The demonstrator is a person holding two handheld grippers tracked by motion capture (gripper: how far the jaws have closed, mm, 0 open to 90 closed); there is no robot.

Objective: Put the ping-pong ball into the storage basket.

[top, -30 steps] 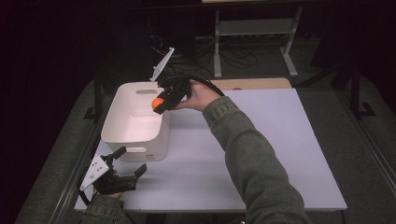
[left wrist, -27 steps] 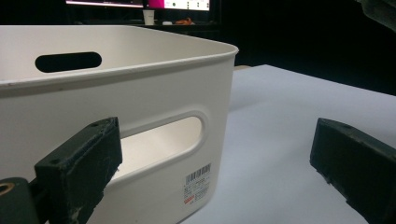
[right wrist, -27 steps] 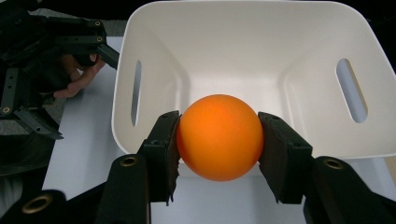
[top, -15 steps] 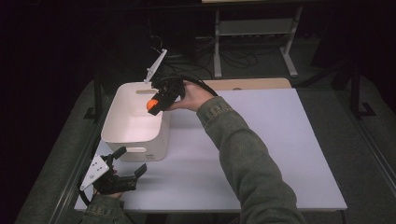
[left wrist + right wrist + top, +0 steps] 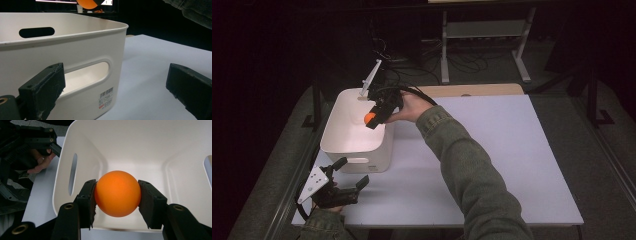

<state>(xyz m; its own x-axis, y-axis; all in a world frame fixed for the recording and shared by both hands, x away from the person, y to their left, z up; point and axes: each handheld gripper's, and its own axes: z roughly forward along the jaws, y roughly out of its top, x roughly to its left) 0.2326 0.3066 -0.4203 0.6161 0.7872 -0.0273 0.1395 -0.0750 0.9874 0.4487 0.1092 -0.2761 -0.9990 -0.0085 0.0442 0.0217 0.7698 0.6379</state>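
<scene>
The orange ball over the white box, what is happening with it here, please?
A person is working with tongs in each hand. The right tongs are shut on an orange ball and hold it over the open white bin, above its inside; the ball is not released yet. The left tongs are open and rest low on the white table, beside the bin's near wall, holding nothing.

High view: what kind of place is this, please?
Probably a lab or recording workspace, not a home. A white table stands in a dark room, loose cables lie on the floor beside a metal stand, and a person works over a white bin with a hand-held gripper.
</scene>
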